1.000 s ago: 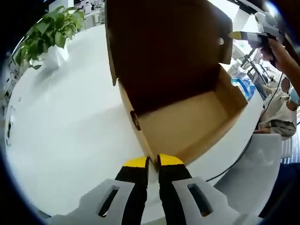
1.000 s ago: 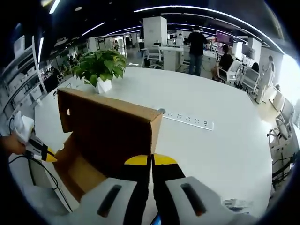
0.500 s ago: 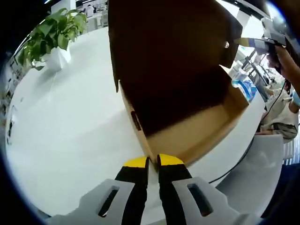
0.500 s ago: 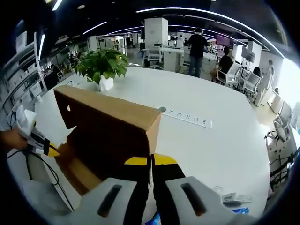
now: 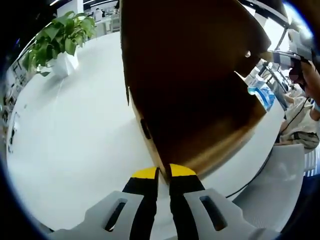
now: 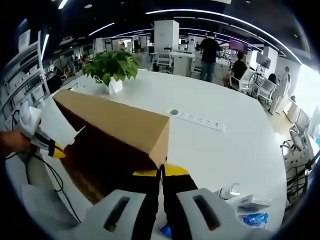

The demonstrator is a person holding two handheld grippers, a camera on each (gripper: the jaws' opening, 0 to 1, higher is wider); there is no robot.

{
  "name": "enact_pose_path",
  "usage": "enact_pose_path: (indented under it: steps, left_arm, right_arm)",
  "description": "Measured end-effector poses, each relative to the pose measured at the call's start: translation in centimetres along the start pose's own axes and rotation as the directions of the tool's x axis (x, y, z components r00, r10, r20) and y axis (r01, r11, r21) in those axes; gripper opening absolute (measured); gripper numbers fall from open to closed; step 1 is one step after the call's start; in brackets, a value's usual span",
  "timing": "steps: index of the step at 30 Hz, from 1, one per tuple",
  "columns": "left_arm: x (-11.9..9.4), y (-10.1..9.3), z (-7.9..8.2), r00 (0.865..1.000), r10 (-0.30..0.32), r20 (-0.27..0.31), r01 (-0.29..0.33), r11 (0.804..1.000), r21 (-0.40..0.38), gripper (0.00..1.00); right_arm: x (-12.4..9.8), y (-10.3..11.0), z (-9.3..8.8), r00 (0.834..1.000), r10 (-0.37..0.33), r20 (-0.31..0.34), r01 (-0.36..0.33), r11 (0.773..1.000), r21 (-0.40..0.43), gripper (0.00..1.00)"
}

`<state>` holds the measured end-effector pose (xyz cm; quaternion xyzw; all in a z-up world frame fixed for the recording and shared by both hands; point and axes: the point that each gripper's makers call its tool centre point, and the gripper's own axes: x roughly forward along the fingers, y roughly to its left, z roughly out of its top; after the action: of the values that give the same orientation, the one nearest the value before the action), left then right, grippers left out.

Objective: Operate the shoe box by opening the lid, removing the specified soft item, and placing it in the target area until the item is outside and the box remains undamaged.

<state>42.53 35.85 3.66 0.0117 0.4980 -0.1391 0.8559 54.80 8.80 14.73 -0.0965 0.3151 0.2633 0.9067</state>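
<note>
Cardboard shoe box [image 5: 200,100] sitting on white table [image 5: 75,140], lid [image 6: 120,125] half-lowered; left gripper [image 5: 163,173] and right gripper [image 6: 161,172] both pinching its edges.

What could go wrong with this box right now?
The right gripper is shut on the lid corner; pulling hard could tear the cardboard. The left gripper pinches the box edge near the table rim, so the box might slide off.

Box interior [image 5: 200,125] dark under lid [image 5: 190,55]
</note>
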Motion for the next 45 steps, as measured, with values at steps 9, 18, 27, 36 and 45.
enact_pose_path:
  steps: [9, 18, 27, 36, 45]
  left_arm:
    - [-0.1, 0.0, 0.1, 0.999, 0.012, 0.04, -0.012, 1.0, 0.009, 0.05]
    - [-0.1, 0.0, 0.1, 0.998, 0.006, 0.055, -0.007, 1.0, 0.01, 0.05]
    - [-0.2, 0.0, 0.2, 0.996, 0.004, 0.091, -0.006, 1.0, 0.021, 0.06]
    - [-0.3, 0.0, 0.3, 0.99, -0.019, 0.142, 0.016, 1.0, 0.025, 0.07]
    - [-0.6, -0.2, 0.2, 0.981, -0.036, 0.192, 0.028, 0.998, 0.048, 0.08]
  right_arm:
    - [-0.5, 0.6, -1.5, 1.0, -0.013, 0.007, 0.013, 1.0, 0.005, 0.0]
    - [-0.3, 0.6, -3.1, 0.999, -0.035, 0.021, 0.035, 0.999, 0.003, 0.0]
    - [-0.2, 0.7, -4.6, 0.998, -0.055, 0.04, 0.056, 0.998, -0.004, 0.0]
    - [-0.1, 1.1, -6.1, 0.996, -0.046, 0.072, 0.046, 0.999, 0.0, 0.0]
    - [0.0, 1.4, -8.3, 0.998, -0.029, 0.063, 0.027, 0.999, 0.035, 0.0]
